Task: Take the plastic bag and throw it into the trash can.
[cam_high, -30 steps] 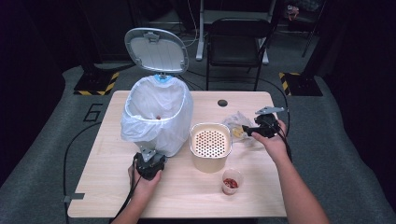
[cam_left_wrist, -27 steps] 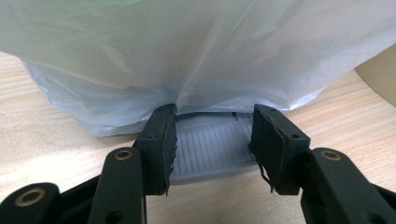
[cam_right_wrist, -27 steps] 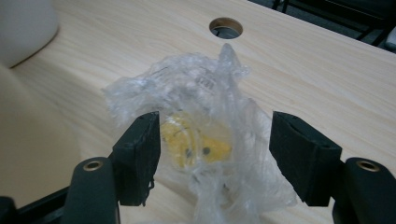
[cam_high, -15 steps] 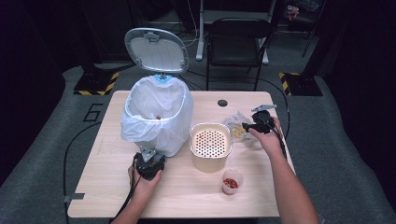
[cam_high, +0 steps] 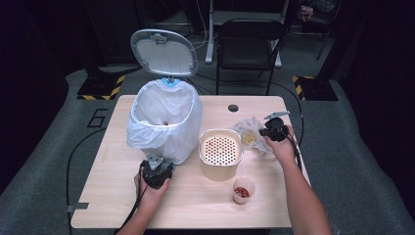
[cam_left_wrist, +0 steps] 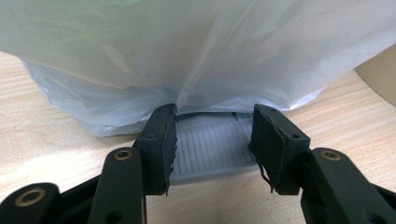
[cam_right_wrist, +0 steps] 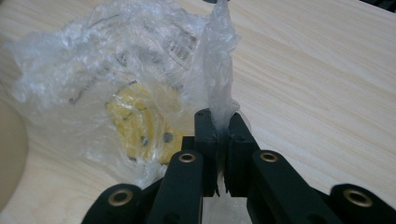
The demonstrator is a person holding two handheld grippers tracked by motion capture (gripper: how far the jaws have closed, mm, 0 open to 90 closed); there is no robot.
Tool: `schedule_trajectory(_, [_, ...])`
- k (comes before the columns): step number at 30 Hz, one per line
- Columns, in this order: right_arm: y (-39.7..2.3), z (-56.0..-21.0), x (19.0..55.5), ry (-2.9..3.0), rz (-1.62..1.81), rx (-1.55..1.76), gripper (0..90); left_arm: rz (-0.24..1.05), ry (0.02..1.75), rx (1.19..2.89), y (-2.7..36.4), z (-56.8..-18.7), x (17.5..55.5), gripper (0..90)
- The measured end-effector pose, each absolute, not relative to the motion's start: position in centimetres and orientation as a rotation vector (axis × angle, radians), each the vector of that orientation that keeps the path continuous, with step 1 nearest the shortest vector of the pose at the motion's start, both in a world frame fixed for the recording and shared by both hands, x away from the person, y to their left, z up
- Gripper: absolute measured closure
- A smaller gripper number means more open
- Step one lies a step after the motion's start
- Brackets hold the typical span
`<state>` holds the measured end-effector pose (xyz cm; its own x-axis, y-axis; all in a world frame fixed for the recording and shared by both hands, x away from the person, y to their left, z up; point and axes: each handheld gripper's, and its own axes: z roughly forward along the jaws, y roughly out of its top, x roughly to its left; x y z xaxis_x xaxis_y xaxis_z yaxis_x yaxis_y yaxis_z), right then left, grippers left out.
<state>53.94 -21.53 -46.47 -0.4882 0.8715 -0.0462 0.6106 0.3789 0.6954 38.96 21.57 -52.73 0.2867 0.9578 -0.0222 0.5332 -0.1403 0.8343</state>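
The right hand-held gripper (cam_right_wrist: 218, 135) has just closed its jaws on a fold of the clear wrapper (cam_right_wrist: 126, 88), which lies crumpled on the surface (cam_high: 205, 205) near the right edge; the film stands pinched up between the pads, and something yellow shows inside the wrapper's body just beside the jaws. From above, the wrapper (cam_high: 250, 134) sits between this gripper (cam_high: 268, 131) and the beige strainer (cam_high: 220, 152), which stands at the middle of the surface. The left hand-held gripper (cam_left_wrist: 214, 140) is clamped on the grey ribbed pedal (cam_left_wrist: 210, 151) at the foot of the bin (cam_high: 164, 120), one pad against each side of it, with the white bag (cam_left_wrist: 196, 51) hanging down just above the jaws. In the high view that gripper (cam_high: 156, 166) is near the front edge, touching the bin's base. The bin stands toward the back left corner with its lid (cam_high: 164, 53) up. A small cup (cam_high: 243, 189) with red bits stands near the front edge, in front of the strainer.
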Motion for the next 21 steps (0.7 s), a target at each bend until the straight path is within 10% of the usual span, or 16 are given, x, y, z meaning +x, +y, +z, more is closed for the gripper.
schedule_trajectory(21, [-21.3,-39.7,52.6,2.199,0.999,1.225,87.6,0.699,1.349,1.791,21.6,-52.7,39.0,50.4])
